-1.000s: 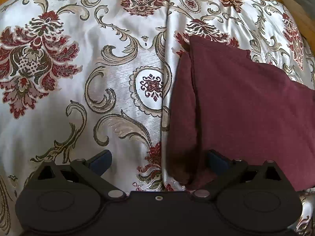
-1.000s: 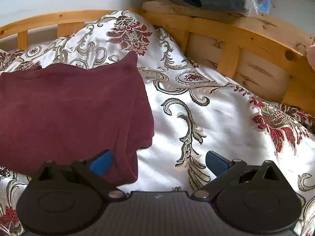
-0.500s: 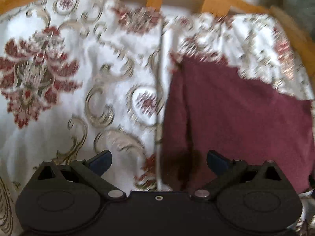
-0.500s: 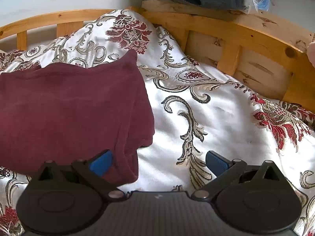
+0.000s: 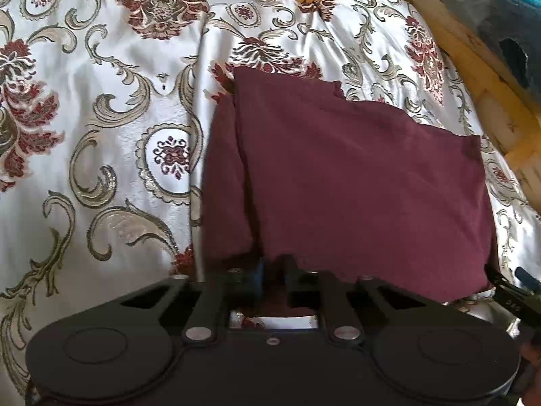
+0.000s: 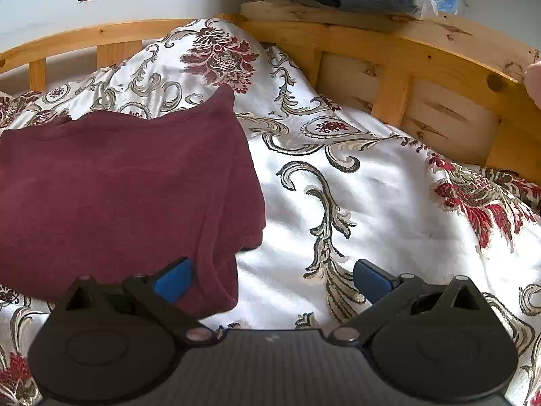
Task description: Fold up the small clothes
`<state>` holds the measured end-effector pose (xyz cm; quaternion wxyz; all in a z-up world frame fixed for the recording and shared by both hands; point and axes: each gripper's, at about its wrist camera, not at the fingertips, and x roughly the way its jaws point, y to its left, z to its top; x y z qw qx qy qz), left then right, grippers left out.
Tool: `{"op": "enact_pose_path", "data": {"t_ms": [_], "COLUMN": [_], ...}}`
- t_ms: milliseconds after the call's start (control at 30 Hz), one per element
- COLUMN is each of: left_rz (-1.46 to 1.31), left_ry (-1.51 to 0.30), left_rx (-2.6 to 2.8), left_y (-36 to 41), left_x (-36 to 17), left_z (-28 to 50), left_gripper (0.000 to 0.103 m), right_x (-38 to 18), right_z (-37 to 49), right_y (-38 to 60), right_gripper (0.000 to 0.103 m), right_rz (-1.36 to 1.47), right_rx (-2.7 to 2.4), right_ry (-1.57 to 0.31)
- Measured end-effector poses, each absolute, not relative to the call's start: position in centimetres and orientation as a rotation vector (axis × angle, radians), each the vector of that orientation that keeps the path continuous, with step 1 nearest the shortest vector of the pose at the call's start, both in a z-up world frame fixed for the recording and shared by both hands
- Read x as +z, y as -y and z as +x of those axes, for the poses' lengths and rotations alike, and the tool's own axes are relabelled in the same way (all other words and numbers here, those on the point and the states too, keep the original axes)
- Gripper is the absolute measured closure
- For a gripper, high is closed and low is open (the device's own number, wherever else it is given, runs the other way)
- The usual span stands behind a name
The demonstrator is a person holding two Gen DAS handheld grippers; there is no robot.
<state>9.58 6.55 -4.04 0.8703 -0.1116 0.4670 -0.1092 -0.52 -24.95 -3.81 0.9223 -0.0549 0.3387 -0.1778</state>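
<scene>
Satin bedding (image 5: 101, 108) with scrolls and dark red flowers covers a bed with a wooden rail (image 6: 389, 44), and on it lies the maroon garment (image 5: 355, 176), already doubled into a rough rectangle with a narrower flap along its left side. What has changed is at the left tongs (image 5: 272, 280): a second ago they stood wide apart over the near left corner of the cloth, and now they have just snapped together, with the garment's near edge bunched between the pads — clamped on the fabric, as far as the left wrist view shows. In that second the garment has not shifted on the bedding. The right tongs (image 6: 270, 277) remain wide apart and unmoved; one blue pad (image 6: 174, 282) sits over the garment's near right corner, the other over bare bedding, and nothing is pinched. So one corner looks secured and the other is not yet taken. To my eye the next fold needs the right side to close on its corner too; lifting with only the left grip would likely drag the layers askew — the satin looks slippery.
</scene>
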Motion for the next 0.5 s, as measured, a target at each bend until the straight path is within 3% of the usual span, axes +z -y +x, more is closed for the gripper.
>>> {"op": "enact_pose_path", "data": {"t_ms": [500], "left_rz": [-0.197], "left_ry": [-0.998], "left_rx": [-0.19], "left_y": [-6.5], "left_x": [-3.9], "left_z": [8.0], "left_gripper": [0.099], "right_x": [-3.8], "right_z": [-1.1], "right_y": [25.3], "right_gripper": [0.0], "right_rz": [-0.091], "right_rx": [-0.35], "right_ry": [-0.7]}}
